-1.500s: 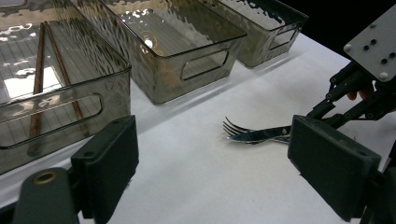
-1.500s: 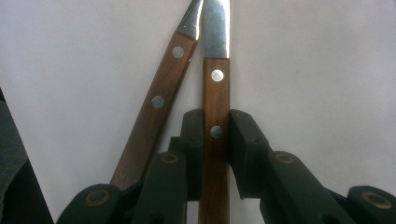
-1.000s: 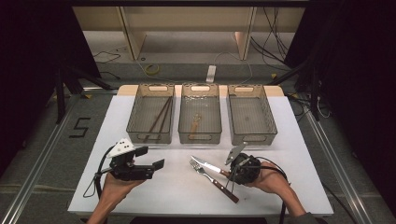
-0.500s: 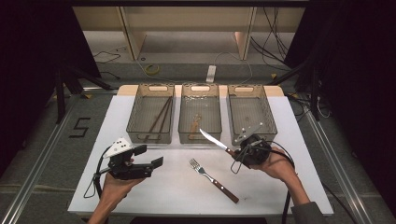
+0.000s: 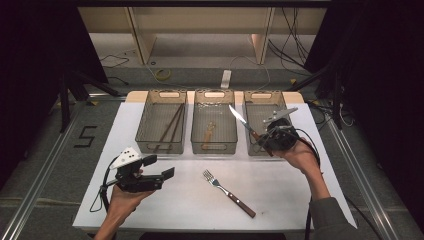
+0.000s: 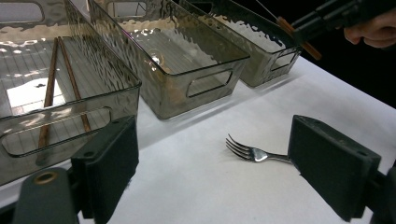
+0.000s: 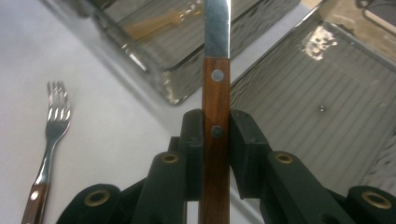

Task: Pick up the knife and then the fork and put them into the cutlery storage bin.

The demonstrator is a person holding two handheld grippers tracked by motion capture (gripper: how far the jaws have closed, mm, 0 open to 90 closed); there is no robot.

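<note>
Knife (image 7: 216, 70): steel blade, riveted wood handle, clamped in right claw (image 7: 216, 140).

Three clear plastic bins (image 5: 161, 145) sit in a row at the far side of the white surface (image 5: 190, 210). One fork (image 5: 227, 191) with a wooden handle lies near the middle of the surface. One knife (image 5: 244, 123), also wooden-handled, is up over the right bin. Two brown chopsticks (image 5: 170, 126) rest in the left bin. One small wooden utensil (image 5: 208, 133) lies in the middle bin; its exact kind is hard to make out. Two tools: left tool (image 5: 165, 176), right tool (image 5: 262, 139).
</note>
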